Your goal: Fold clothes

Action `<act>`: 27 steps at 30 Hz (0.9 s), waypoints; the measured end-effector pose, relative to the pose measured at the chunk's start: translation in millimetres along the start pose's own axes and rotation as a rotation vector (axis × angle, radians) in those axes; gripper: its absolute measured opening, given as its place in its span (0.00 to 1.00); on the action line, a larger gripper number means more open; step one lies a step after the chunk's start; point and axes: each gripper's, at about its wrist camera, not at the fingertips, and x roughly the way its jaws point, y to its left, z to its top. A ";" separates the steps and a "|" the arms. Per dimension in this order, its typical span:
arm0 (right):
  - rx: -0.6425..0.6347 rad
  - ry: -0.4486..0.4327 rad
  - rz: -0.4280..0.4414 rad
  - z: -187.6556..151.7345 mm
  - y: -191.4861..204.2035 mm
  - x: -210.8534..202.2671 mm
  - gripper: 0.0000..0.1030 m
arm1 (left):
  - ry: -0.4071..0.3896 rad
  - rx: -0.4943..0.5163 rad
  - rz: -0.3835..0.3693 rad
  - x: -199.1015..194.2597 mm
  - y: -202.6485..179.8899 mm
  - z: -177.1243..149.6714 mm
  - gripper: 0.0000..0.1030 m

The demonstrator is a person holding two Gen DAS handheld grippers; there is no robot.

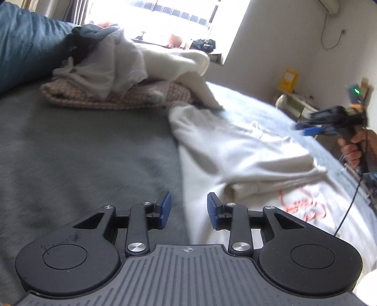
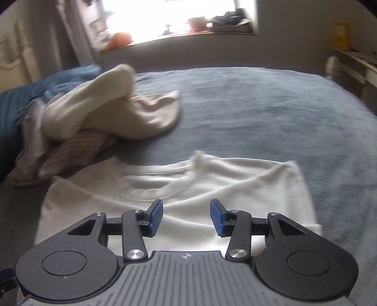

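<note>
**Bed with white garment and two empty claws**

Left claw [image 1: 188,209]: nearest, at 6 o'clock in the left wrist view; blue pads narrowly parted, nothing between them, over the edge of the white garment [image 1: 235,150].
Right claw [image 2: 186,217]: at 6 o'clock in the right wrist view; pads moderately parted, empty, above the same garment [image 2: 188,188].
White garment: spread and partly folded on the grey-blue bed [image 2: 259,113]; orange print [image 1: 304,204] at 4 o'clock in the left view.
A hand [image 1: 353,148] grips the right claw's handle at 3 o'clock.
Pile of clothes [image 1: 132,70]: 11 o'clock, farther back on the bed.
Window [image 2: 169,14]: 12 o'clock, farthest.
</note>
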 end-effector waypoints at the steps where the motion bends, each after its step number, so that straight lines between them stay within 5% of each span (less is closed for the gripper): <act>1: -0.039 0.019 0.039 4.2 19.7 9.9 0.47 | 0.003 0.009 -0.009 5.5 -3.5 0.8 0.33; 8: -0.219 0.148 0.184 22.5 132.2 87.8 0.50 | 0.034 0.118 -0.001 31.5 -21.9 -4.8 0.33; 11: -0.291 0.142 0.216 30.1 169.0 104.4 0.61 | 0.033 0.150 0.000 32.1 -22.2 -9.8 0.32; 16: -0.404 0.141 0.200 45.8 219.0 127.4 0.65 | 0.025 0.170 -0.008 31.4 -19.5 -14.4 0.28; 19: -0.468 0.203 0.119 48.4 235.6 148.6 0.65 | 0.020 0.157 -0.011 31.7 -16.7 -15.8 0.23; 21: -0.483 0.262 0.079 47.3 240.4 162.2 0.55 | 0.016 0.147 -0.011 31.9 -15.0 -16.4 0.21; 24: -0.449 0.267 0.104 48.0 238.8 162.6 0.10 | 0.004 0.129 -0.007 30.9 -13.3 -18.1 0.16; 27: -0.358 0.200 0.179 53.0 230.1 151.0 0.06 | -0.007 0.091 0.000 29.1 -10.8 -18.5 0.11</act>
